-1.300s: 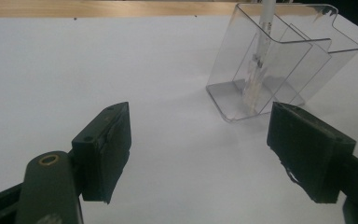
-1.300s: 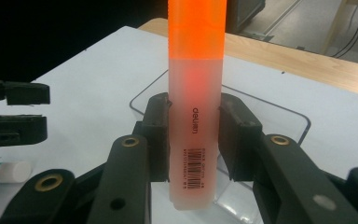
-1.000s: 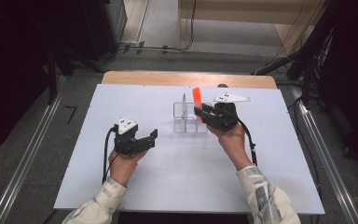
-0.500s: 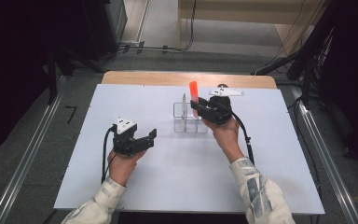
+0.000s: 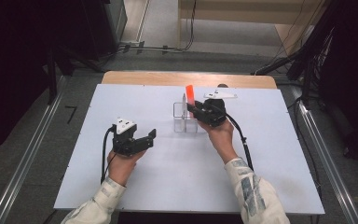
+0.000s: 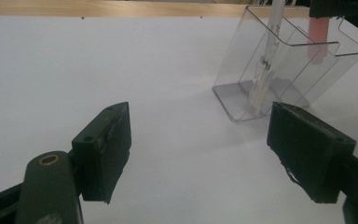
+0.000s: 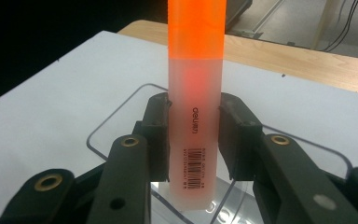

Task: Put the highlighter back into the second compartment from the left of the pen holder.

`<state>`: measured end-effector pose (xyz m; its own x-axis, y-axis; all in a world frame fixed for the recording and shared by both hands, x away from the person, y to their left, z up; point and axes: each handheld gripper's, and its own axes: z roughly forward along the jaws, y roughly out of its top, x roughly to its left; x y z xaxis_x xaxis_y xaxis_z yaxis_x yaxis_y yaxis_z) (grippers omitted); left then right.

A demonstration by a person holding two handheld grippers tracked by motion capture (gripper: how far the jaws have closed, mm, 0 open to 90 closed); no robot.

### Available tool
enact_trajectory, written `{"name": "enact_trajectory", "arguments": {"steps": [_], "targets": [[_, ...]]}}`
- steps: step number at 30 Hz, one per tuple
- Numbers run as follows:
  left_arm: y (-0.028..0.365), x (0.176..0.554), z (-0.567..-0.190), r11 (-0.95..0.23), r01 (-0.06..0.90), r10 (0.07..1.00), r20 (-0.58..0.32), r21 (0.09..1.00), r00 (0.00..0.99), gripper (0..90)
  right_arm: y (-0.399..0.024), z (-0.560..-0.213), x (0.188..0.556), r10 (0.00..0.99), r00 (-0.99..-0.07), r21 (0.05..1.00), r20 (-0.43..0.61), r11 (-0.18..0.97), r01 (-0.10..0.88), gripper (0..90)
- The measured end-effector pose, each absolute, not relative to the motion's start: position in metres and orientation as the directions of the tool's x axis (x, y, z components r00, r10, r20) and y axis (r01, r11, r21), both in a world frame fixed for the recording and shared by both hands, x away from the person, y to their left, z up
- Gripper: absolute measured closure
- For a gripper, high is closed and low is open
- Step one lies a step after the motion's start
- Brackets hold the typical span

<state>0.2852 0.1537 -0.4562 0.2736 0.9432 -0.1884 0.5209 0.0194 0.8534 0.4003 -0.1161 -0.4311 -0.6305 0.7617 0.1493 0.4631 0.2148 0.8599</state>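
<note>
Orange highlighter (image 7: 196,93) is clamped upright between the jaws of the right gripper (image 7: 195,140), its lower end dipped into the clear plastic holder (image 7: 121,126) directly beneath. A white pen (image 6: 266,65) is seen standing in the holder's neighbouring compartment. Well apart from the holder, the left gripper (image 6: 198,149) is held over the white table (image 6: 98,60), jaws spread wide with nothing between them.

The highlighter (image 7: 196,93) runs off the right gripper view's top edge.
</note>
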Motion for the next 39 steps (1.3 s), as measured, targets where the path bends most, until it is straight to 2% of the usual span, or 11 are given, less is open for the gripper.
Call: {"name": "enact_trajectory", "arguments": {"steps": [15,31,39], "targets": [[0.154,0.285,-0.457,0.020,0.524,0.943,-0.190,0.852,0.272,21.7,-0.116,-0.442,0.400,0.768,-0.625,0.827,0.142,0.254,0.501,61.9],[0.156,0.285,-0.457,0.021,0.527,0.942,-0.194,0.849,0.274,21.7,-0.118,-0.439,0.398,0.773,-0.621,0.831,0.129,0.256,0.493,56.3],[0.158,0.284,-0.458,0.024,0.530,0.944,-0.194,0.848,0.268,21.7,-0.123,-0.432,0.393,0.769,-0.624,0.837,0.138,0.245,0.488,47.4]]}}
